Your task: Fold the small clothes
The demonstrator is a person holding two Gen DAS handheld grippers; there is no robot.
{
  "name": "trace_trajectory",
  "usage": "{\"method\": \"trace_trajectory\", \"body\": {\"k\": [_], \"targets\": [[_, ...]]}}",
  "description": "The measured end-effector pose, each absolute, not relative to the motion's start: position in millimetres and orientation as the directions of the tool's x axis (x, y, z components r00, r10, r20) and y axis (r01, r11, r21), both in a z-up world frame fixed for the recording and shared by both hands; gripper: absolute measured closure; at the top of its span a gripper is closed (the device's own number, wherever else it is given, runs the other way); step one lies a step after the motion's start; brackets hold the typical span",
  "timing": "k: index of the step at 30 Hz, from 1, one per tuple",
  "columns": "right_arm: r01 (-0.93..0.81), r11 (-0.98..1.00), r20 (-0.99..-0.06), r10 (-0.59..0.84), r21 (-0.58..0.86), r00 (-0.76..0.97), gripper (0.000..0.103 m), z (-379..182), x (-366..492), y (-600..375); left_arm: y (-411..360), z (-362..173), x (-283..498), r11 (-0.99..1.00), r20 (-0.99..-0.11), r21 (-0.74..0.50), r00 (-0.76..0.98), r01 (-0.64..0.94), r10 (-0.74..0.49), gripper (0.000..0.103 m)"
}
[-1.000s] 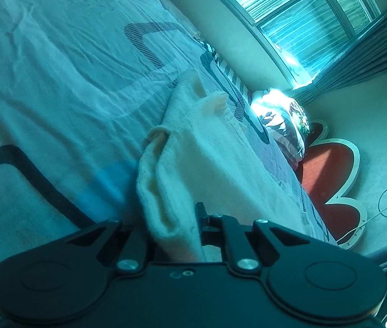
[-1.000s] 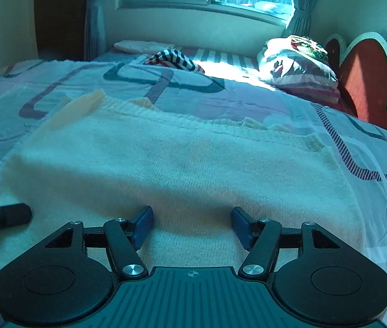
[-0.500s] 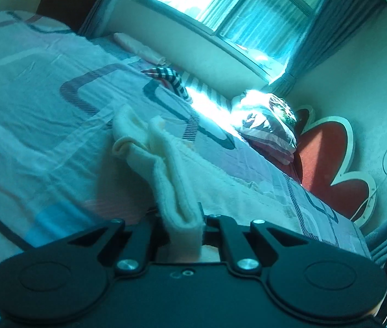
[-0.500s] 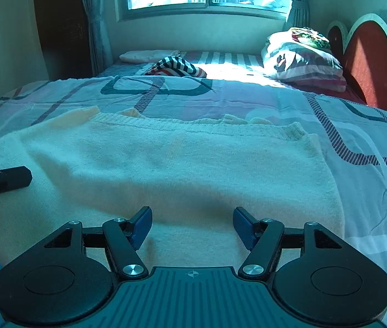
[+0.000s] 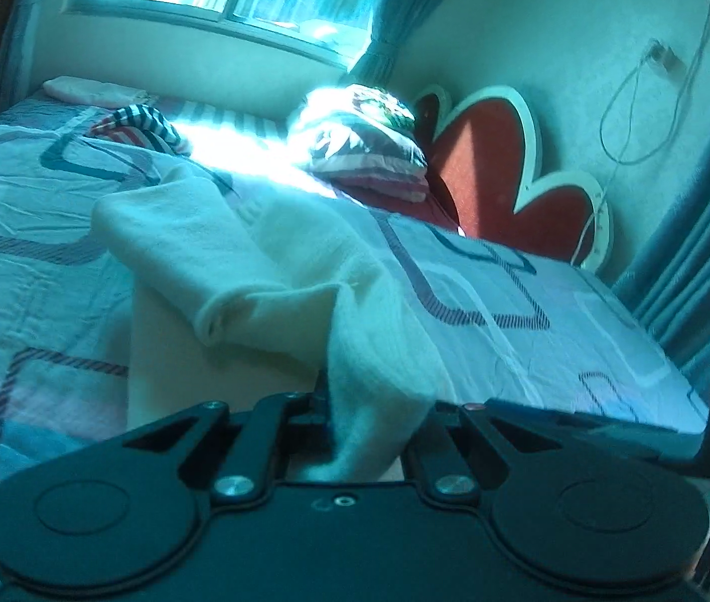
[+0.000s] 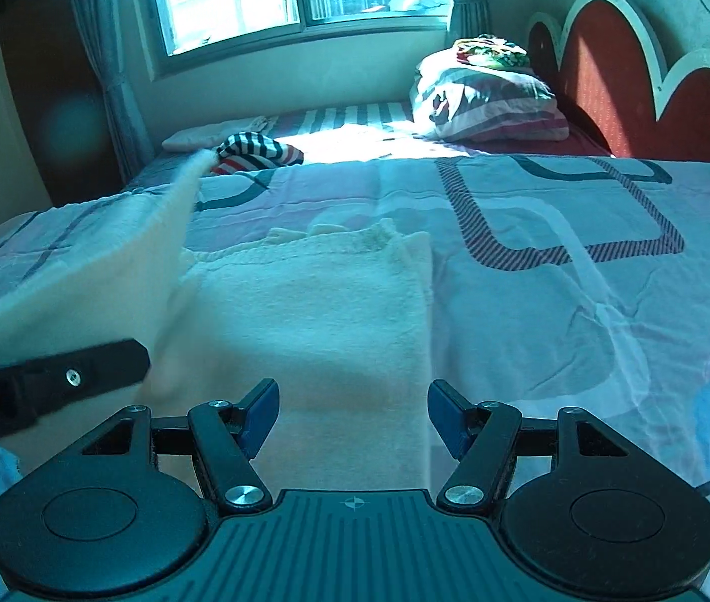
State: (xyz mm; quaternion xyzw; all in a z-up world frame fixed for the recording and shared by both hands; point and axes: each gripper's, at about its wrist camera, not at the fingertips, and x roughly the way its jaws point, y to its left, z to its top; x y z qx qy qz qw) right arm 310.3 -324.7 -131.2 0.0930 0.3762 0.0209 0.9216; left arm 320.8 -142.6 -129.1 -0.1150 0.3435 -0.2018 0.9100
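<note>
A cream knit garment [image 5: 264, 261] lies on the patterned bed sheet [image 5: 28, 231]. My left gripper [image 5: 355, 401] is shut on its near edge, and the cloth bunches up over the fingertips and hides them. In the right wrist view the held part rises as a flap [image 6: 104, 271] at the left, above the flat part of the garment [image 6: 314, 311]. The left gripper's black finger [image 6: 53, 381] reaches in from the left edge there. My right gripper [image 6: 352, 401] hovers open over the garment's near edge, with nothing between its blue pads [image 6: 259, 411].
A striped garment [image 6: 254, 150] and a pale folded cloth [image 5: 89, 90] lie at the far side of the bed. A pillow pile [image 6: 485, 95] leans by the red heart-shaped headboard [image 6: 600, 60]. Window and curtains stand behind; a cable [image 5: 630, 115] hangs on the wall.
My left gripper has rolled and swung rightward with the garment's edge, lifting that side up over the rest. The right gripper has shifted to the right along the garment, still open.
</note>
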Motion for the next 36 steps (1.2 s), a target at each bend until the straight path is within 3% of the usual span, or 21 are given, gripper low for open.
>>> {"method": "trace_trajectory", "body": {"k": [3,6,9,14,25,27,28,29,36], "targets": [[0.061,0.976,-0.692,0.102,0.207,0.715,0.038,-129.7,304.4,-339.4,-163.0,-148.8,320.0,0.914,-0.656,-0.260,0.638,0.310,-0.403,0.092],[0.080,0.962,-0.680,0.126,0.262,0.722,0.038,-124.5,298.1,-351.7,-171.9,-154.3,310.2,0.912,-0.669,-0.195,0.632,0.360,-0.392,0.078],[0.064,0.944,-0.661,0.177,0.323,0.729,0.038,-116.5,297.9,-357.2,-169.6,-150.1,298.2,0.900,-0.672,-0.198,0.614,0.389,-0.413,0.065],[-0.011,0.909,-0.646,0.303,0.416,0.700,0.038,-111.2,304.9,-345.3,-144.6,-140.1,278.4,0.892,-0.678,-0.223,0.595,0.393,-0.432,0.054],[-0.012,0.853,-0.649,0.406,0.522,0.643,0.038,-132.6,349.0,-324.8,-67.4,-122.5,311.1,0.960,-0.656,-0.240,0.704,0.147,-0.272,0.052],[-0.022,0.846,-0.642,0.421,0.532,0.641,0.043,-131.1,352.6,-321.2,-61.5,-122.7,322.4,0.961,-0.658,-0.247,0.708,0.121,-0.258,0.052],[-0.030,0.845,-0.642,0.428,0.534,0.636,0.056,-130.2,353.7,-320.0,-59.5,-122.9,327.2,0.961,-0.656,-0.253,0.710,0.113,-0.256,0.052],[-0.037,0.845,-0.640,0.432,0.533,0.635,0.060,-129.3,354.7,-319.1,-58.2,-122.5,331.4,0.961,-0.654,-0.254,0.713,0.110,-0.254,0.052],[-0.002,0.823,-0.640,0.443,0.568,0.627,0.060,-140.5,384.6,-318.9,-62.2,-129.1,356.8,0.960,-0.661,-0.252,0.703,0.120,-0.261,0.052]]}}
